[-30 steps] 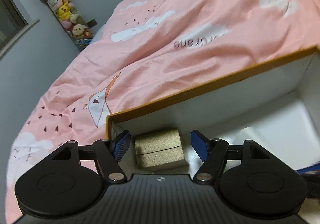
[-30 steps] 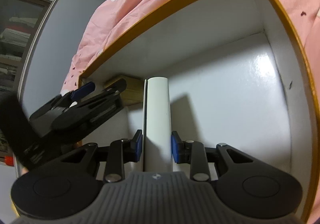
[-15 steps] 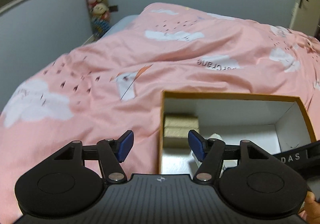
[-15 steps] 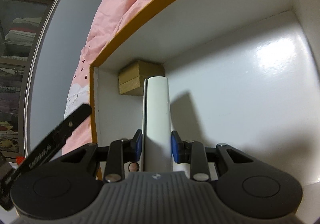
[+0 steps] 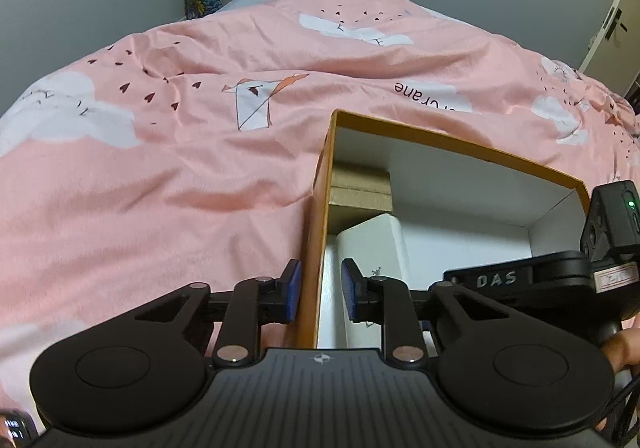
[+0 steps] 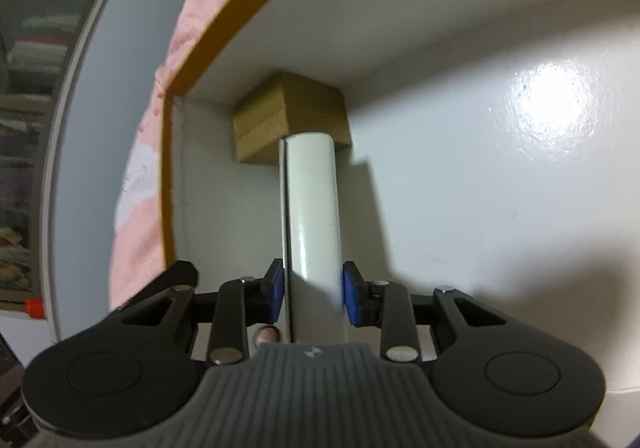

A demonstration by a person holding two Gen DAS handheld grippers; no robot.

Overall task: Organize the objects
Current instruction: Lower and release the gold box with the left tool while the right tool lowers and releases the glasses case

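**A:** Where was the white box (image 6: 314,208) at that point?

**B:** Inside the orange-rimmed carton (image 5: 316,240) lying on the pink bed cover (image 5: 168,152), standing on its narrow edge, with its far end close to the small gold box (image 6: 288,116) tucked in the carton's corner. Whether the two touched, I couldn't tell.

**A:** And the right gripper (image 6: 314,296) had it?

**B:** Yes, its jaws were clenched on the white box near its rear end, one blue pad on each broad face. They had just eased a little wider, but the pads looked to be pressing it.

**A:** How would you expect that box to handle?

**B:** Stiff card with a glossy skin, probably light. Smooth faces like that can slip between pads, so a grip across the flat sides, nearer the middle than the end, seemed safest to me. Held by the tail, it could swing or tip.

**A:** The left gripper (image 5: 318,296)?

**B:** It straddled the carton's near side wall, its jaws having just been closing around it. I judged they had pinched it, likely to steady the carton on the soft bedding.

**A:** Any risk?

**B:** The thin wall could flex under a hard squeeze.
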